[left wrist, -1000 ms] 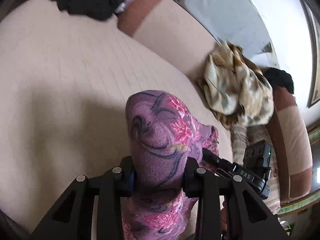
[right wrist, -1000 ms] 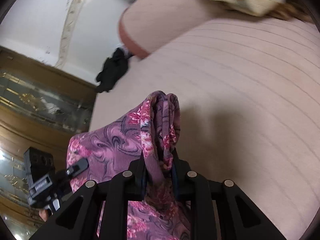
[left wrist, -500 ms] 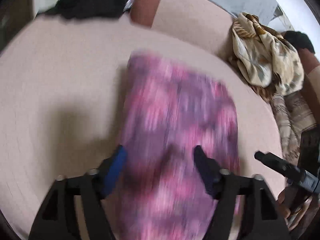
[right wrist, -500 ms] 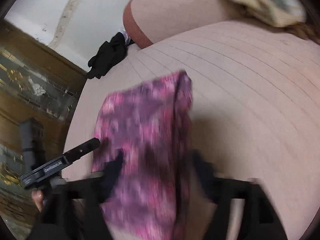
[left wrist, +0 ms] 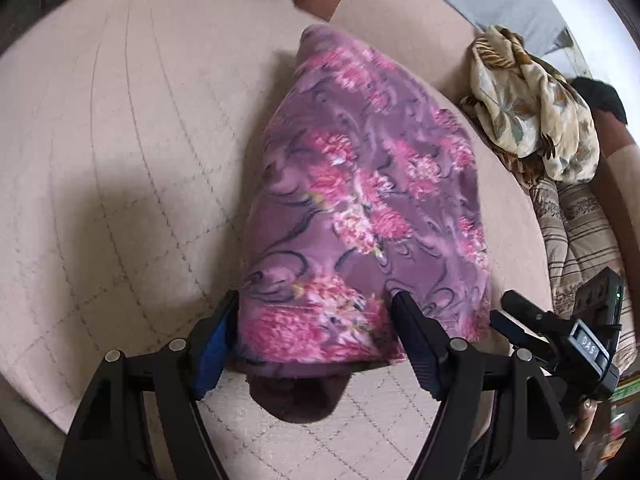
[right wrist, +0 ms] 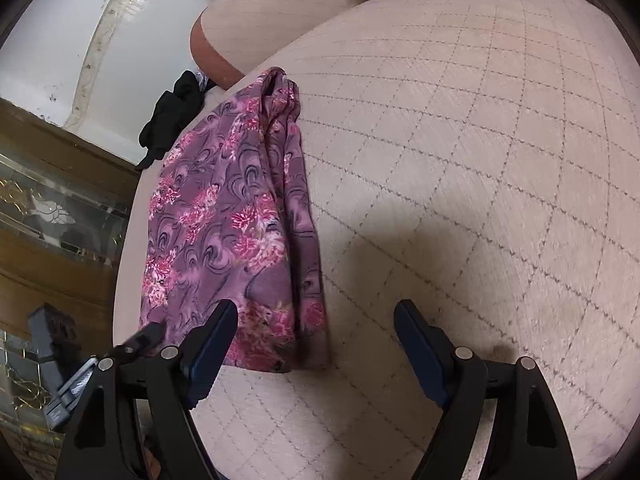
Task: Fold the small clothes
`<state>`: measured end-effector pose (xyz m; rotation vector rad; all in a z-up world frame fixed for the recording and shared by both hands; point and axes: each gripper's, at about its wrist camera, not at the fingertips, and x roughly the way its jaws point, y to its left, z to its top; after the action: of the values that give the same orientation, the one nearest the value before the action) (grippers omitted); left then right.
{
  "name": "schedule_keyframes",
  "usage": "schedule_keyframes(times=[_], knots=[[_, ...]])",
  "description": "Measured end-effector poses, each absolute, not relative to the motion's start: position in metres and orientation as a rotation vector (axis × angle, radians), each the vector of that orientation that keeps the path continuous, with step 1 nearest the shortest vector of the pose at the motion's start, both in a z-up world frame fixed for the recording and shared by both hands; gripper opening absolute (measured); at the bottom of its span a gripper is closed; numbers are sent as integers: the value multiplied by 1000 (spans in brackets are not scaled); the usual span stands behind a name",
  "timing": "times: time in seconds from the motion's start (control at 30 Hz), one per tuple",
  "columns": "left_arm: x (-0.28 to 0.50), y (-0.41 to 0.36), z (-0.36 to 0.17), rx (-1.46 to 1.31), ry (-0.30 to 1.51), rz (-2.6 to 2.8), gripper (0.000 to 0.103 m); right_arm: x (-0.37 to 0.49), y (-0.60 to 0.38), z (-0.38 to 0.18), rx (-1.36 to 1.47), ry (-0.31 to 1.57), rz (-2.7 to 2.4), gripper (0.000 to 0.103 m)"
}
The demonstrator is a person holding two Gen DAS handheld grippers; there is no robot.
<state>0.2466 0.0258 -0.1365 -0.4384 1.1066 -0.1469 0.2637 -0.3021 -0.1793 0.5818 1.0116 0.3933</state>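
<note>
A purple cloth with pink flowers [left wrist: 360, 208] lies folded flat on the beige quilted cushion [left wrist: 120, 160]. My left gripper [left wrist: 316, 324] is open, its jaws spread wide on either side of the cloth's near edge and not gripping it. In the right wrist view the same cloth [right wrist: 228, 224] lies to the left. My right gripper [right wrist: 316, 332] is open and empty, with the cloth's near right corner between its jaws and its left finger [right wrist: 212, 340] over the cloth's near edge. The right gripper's tip also shows in the left wrist view [left wrist: 532, 320].
A cream and brown floral cloth [left wrist: 536, 112] is piled at the right on striped fabric [left wrist: 576, 232]. A black garment [right wrist: 172, 112] lies at the cushion's far corner. A sofa backrest [right wrist: 280, 4] rises behind, and a wooden glass-fronted cabinet [right wrist: 48, 216] stands on the left.
Both grippers opened and let go of the purple cloth. It was held up bunched a second ago and now lies flat on the cushion.
</note>
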Motion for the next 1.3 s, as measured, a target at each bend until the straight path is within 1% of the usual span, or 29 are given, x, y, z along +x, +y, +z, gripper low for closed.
schedule_keyframes(times=[0.17, 0.37, 0.47, 0.63, 0.7, 0.73, 0.9, 0.93, 1.0, 1.3], knots=[[244, 24, -133, -425, 1082, -146, 75, 265, -306, -179, 633, 984, 410, 85], [245, 32, -129, -493, 1038, -151, 75, 266, -307, -179, 653, 968, 433, 85], [249, 30, -134, -498, 1058, -153, 75, 268, -307, -178, 659, 963, 442, 85], [249, 17, -135, -412, 1048, -138, 75, 270, -301, -178, 628, 970, 441, 85], [247, 13, -134, -389, 1042, -136, 75, 270, -298, -177, 620, 972, 464, 82], [247, 12, -133, -383, 1039, -136, 75, 269, -296, -177, 610, 976, 471, 77], [245, 16, -132, -405, 1035, -141, 75, 269, -288, -178, 570, 988, 482, 64], [245, 16, -132, -408, 1034, -142, 75, 269, -288, -178, 570, 991, 481, 60], [244, 16, -132, -409, 1033, -145, 75, 268, -289, -179, 571, 992, 476, 57], [243, 18, -131, -437, 1027, -158, 75, 270, -293, -181, 595, 995, 481, 57]])
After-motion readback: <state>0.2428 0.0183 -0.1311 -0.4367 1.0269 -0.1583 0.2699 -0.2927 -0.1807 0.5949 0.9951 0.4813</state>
